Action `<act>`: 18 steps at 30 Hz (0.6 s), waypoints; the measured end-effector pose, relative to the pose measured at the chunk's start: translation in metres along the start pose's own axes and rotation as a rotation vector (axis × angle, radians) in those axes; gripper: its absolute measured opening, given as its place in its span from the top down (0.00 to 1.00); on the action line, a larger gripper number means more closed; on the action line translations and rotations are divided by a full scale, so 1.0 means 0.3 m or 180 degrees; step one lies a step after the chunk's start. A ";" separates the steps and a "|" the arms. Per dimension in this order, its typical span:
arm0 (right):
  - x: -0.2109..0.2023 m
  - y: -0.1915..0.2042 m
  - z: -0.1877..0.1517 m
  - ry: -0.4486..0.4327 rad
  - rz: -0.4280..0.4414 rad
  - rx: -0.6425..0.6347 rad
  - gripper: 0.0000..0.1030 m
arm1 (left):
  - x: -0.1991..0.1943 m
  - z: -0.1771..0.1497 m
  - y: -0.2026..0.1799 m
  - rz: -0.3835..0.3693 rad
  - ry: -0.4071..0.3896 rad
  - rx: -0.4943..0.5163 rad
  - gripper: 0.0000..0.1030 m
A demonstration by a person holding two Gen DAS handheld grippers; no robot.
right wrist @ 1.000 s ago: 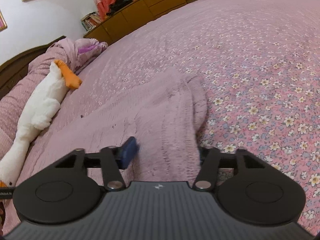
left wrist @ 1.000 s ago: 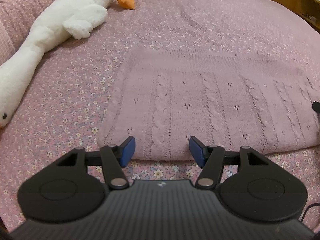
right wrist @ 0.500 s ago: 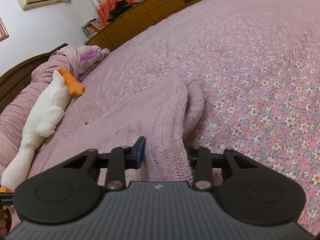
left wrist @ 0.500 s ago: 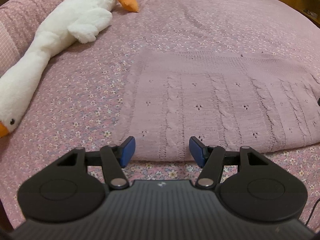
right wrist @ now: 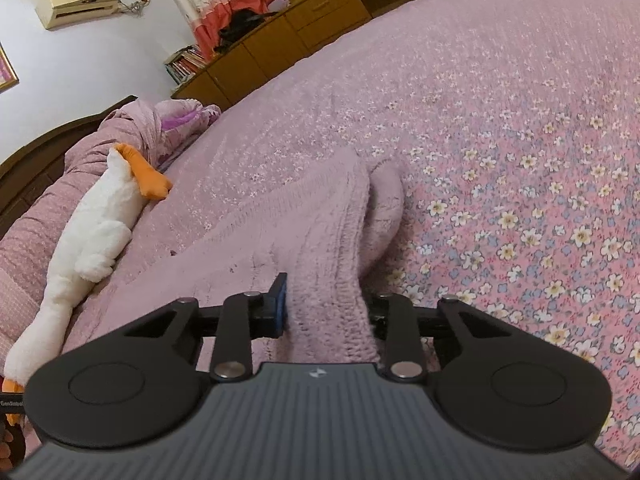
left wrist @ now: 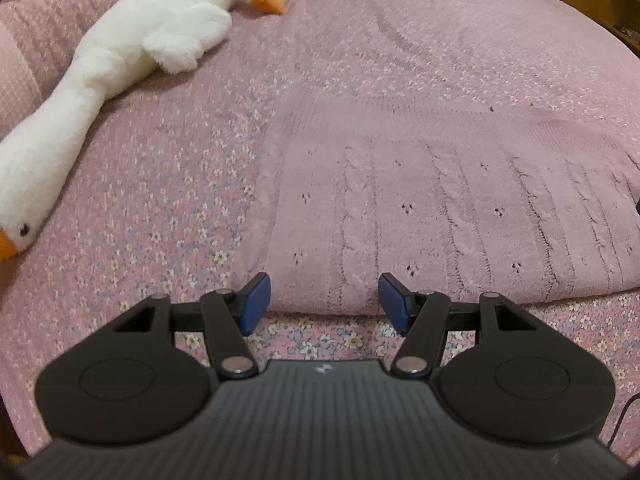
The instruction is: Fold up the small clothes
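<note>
A pink cable-knit sweater [left wrist: 440, 216] lies flat on the flowered bedspread. My left gripper [left wrist: 324, 300] is open and empty, its blue pads [left wrist: 254, 300] just at the sweater's near left edge. In the right wrist view my right gripper [right wrist: 326, 308] is shut on the sweater's right edge [right wrist: 332, 264], which bunches up between the fingers; the right pad is hidden by the knit. The fabric rises in a raised fold from the bed toward the gripper.
A long white plush goose [left wrist: 120, 64] with an orange beak lies along the left of the bed; it also shows in the right wrist view [right wrist: 92, 248]. Pink pillows [right wrist: 132, 128], a wooden headboard and wooden cabinets [right wrist: 320, 28] stand beyond the bed.
My right gripper has closed on the sweater's right edge and lifted it slightly. My left gripper has stayed open and shifted a little left along the near edge.
</note>
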State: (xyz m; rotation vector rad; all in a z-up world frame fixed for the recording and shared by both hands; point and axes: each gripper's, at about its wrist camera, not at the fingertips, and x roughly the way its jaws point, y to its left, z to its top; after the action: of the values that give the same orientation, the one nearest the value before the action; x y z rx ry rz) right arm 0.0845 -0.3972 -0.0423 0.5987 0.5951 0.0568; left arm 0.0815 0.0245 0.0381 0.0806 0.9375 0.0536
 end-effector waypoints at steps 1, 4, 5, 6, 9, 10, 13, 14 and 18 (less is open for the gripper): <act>-0.001 0.001 0.000 -0.0003 0.0000 -0.0003 0.69 | 0.001 0.001 0.003 -0.0011 0.0015 -0.0035 0.40; -0.005 -0.005 0.003 -0.0006 0.0049 0.0050 0.69 | -0.004 0.003 0.006 0.0013 0.0000 -0.0066 0.40; -0.007 -0.009 0.005 -0.0010 0.0065 0.0069 0.69 | -0.007 0.004 0.005 0.0036 -0.0010 -0.0063 0.40; -0.009 -0.011 0.005 -0.0009 0.0077 0.0087 0.69 | -0.010 0.005 0.005 0.0053 -0.0021 -0.0062 0.40; -0.010 -0.013 0.005 -0.0005 0.0074 0.0114 0.69 | -0.019 0.008 0.008 0.0050 -0.0031 -0.0085 0.40; -0.010 -0.013 0.006 -0.0006 0.0075 0.0112 0.69 | -0.023 0.010 0.008 0.0054 -0.0036 -0.0081 0.40; -0.012 -0.014 0.005 -0.0019 0.0098 0.0129 0.69 | -0.036 0.014 0.001 0.0117 -0.0079 -0.0025 0.40; -0.014 -0.018 0.005 -0.0023 0.0129 0.0168 0.69 | -0.040 0.015 -0.002 0.0141 -0.0100 -0.0004 0.40; -0.014 -0.044 0.007 -0.0013 0.0213 0.0372 0.70 | -0.051 0.019 -0.006 0.0142 -0.0126 0.0016 0.40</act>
State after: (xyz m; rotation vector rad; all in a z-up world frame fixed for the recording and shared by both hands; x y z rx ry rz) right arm 0.0805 -0.4100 -0.0460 0.7320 0.5771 0.0841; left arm 0.0771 0.0210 0.0535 0.1071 0.8963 0.0907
